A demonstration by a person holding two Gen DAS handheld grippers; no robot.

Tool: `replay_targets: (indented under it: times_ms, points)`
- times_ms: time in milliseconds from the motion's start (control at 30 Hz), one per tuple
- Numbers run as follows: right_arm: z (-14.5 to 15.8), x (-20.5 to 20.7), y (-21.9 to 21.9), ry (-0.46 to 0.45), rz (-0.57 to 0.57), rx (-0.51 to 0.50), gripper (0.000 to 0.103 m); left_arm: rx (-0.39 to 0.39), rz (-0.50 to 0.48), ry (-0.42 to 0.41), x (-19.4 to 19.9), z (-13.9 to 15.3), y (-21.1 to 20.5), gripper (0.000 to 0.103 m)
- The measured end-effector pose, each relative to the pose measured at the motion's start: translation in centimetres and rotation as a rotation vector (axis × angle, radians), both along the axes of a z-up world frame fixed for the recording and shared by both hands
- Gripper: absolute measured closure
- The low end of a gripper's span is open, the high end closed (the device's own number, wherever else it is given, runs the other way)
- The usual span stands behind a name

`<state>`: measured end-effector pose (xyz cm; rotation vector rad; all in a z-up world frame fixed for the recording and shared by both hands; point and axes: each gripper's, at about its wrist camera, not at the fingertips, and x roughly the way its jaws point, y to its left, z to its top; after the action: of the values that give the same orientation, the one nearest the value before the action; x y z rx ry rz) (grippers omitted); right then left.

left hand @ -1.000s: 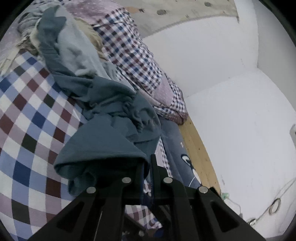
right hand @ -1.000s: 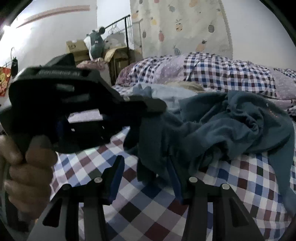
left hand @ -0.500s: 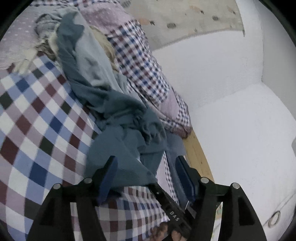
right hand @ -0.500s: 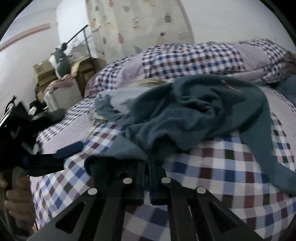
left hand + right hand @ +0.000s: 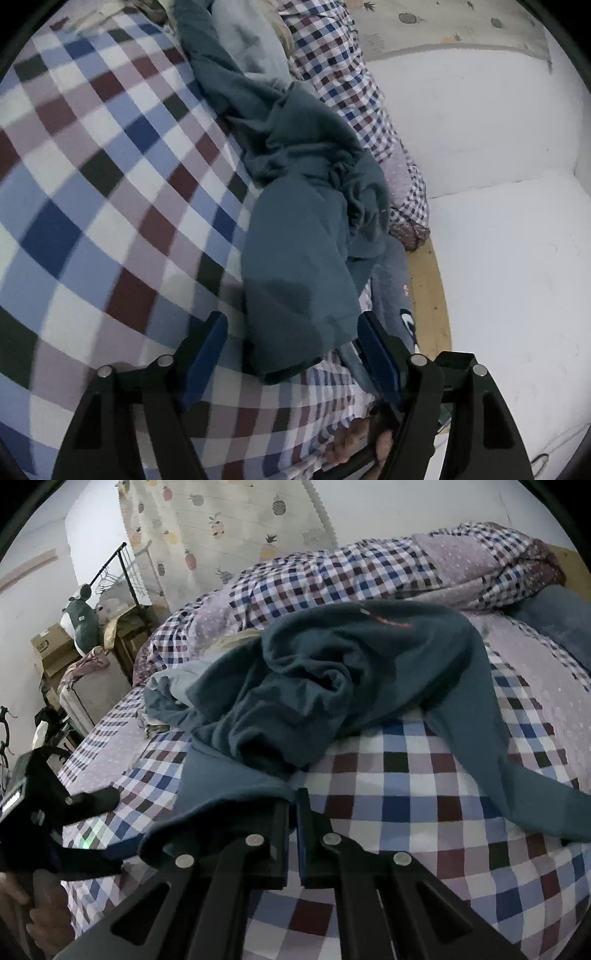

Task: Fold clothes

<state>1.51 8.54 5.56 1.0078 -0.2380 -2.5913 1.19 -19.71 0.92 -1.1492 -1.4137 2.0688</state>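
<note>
A crumpled teal sweatshirt (image 5: pixel 306 221) (image 5: pixel 332 686) lies on the checked bedsheet (image 5: pixel 92 166) (image 5: pixel 424 812). My left gripper (image 5: pixel 291 347) is open, its blue pads (image 5: pixel 207 343) standing either side of the sweatshirt's near end without pressing on it. My right gripper (image 5: pixel 291 812) is shut on a flat edge of the same sweatshirt, low over the sheet. In the right wrist view the left gripper (image 5: pixel 55 812) shows at the left edge, held by a hand (image 5: pixel 37 915). One sleeve (image 5: pixel 517 786) trails off to the right.
A pale blue garment (image 5: pixel 243 40) (image 5: pixel 173 679) lies beyond the sweatshirt. A rolled checked quilt (image 5: pixel 351 85) (image 5: pixel 332 579) runs along the white wall (image 5: pixel 480 147). Another blue garment (image 5: pixel 395 288) lies by the wooden bed edge (image 5: pixel 428 280). Boxes (image 5: pixel 48 646) and a clothes rack (image 5: pixel 118 565) stand beside the bed.
My left gripper let go of the sweatshirt, opened and sank toward the bed. My right gripper closed on the sweatshirt's edge and moved sideways with it.
</note>
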Motion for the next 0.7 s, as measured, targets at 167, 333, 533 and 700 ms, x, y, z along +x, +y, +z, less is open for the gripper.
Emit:
replay_targets:
  times_ms: [167,333,533,700]
  points:
    - [0.1,0.3,0.4,0.007,0.005,-0.010,0.101,0.053,-0.015,-0.020,-0.6,-0.5,1.1,0.051]
    - [0.2,0.7,0.6,0.016,0.016,-0.010,0.099,0.065,0.026,-0.041,-0.6,-1.0,0.9,0.097]
    - [0.1,0.9,1.2,0.006,0.032,-0.012,0.077,0.104,0.134,0.157,0.5,2.7,-1.0,0.101]
    - [0.5,1.6,1.9,0.025,0.056,-0.047,0.050,0.172,0.215,0.357,2.2,5.9,-2.8,0.102]
